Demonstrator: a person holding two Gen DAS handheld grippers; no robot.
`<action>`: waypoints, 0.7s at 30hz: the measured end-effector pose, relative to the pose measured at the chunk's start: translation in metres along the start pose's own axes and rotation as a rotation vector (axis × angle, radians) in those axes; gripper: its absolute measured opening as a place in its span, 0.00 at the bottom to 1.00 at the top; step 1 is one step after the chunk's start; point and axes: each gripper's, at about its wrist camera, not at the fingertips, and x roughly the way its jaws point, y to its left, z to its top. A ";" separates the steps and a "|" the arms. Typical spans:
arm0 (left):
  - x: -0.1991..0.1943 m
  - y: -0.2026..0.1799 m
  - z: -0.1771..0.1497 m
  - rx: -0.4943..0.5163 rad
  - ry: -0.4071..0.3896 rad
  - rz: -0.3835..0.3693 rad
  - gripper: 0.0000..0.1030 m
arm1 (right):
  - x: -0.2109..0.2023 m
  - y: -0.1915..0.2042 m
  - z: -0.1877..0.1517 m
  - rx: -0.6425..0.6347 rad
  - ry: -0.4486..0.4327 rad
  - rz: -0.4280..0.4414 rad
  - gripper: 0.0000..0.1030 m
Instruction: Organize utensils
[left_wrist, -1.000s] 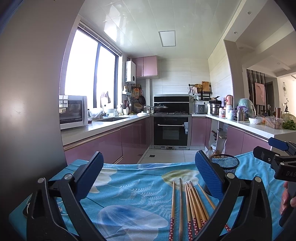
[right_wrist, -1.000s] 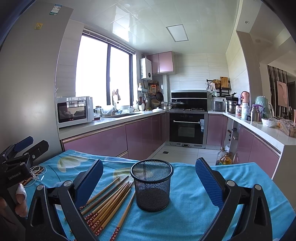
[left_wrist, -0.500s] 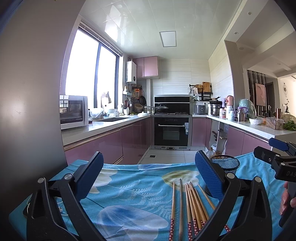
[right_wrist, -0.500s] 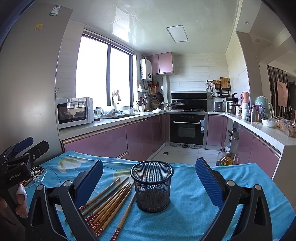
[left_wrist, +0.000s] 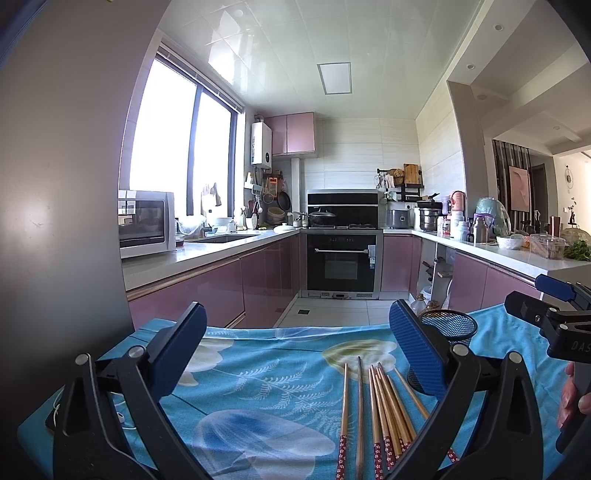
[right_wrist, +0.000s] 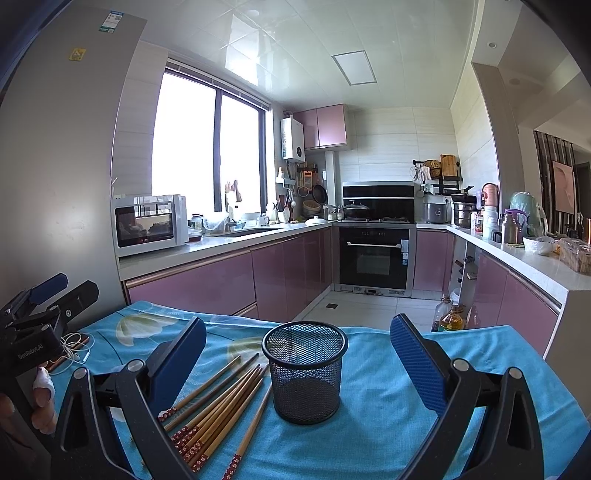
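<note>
Several wooden chopsticks (left_wrist: 384, 410) with red patterned ends lie side by side on a blue floral tablecloth (left_wrist: 258, 376). A black mesh cup (right_wrist: 305, 371) stands upright just right of the chopsticks (right_wrist: 218, 402); in the left wrist view the cup (left_wrist: 452, 326) shows behind the right finger. My left gripper (left_wrist: 295, 354) hovers open above the cloth, with the chopsticks under its right half. My right gripper (right_wrist: 295, 365) is open too, its fingers wide on either side of the cup and apart from it. Nothing is held.
A white earphone cable (right_wrist: 75, 349) lies at the cloth's left edge. The other gripper shows at each view's side, held by a hand (right_wrist: 40, 402). Beyond the table's far edge lie a tiled floor, pink cabinets, an oven (left_wrist: 341, 258) and oil bottles (right_wrist: 448, 315).
Both views have shifted only slightly; the grippers stay open and the chopsticks and cup have not moved.
</note>
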 end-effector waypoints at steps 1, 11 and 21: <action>0.000 0.000 -0.001 -0.001 0.000 0.000 0.95 | 0.000 0.000 0.000 0.001 0.001 0.000 0.94; 0.000 0.000 -0.001 0.000 -0.001 0.000 0.95 | 0.000 0.000 0.001 0.008 0.001 0.002 0.94; 0.000 0.000 0.000 0.000 -0.001 -0.001 0.95 | 0.001 0.000 0.000 0.010 0.000 -0.003 0.94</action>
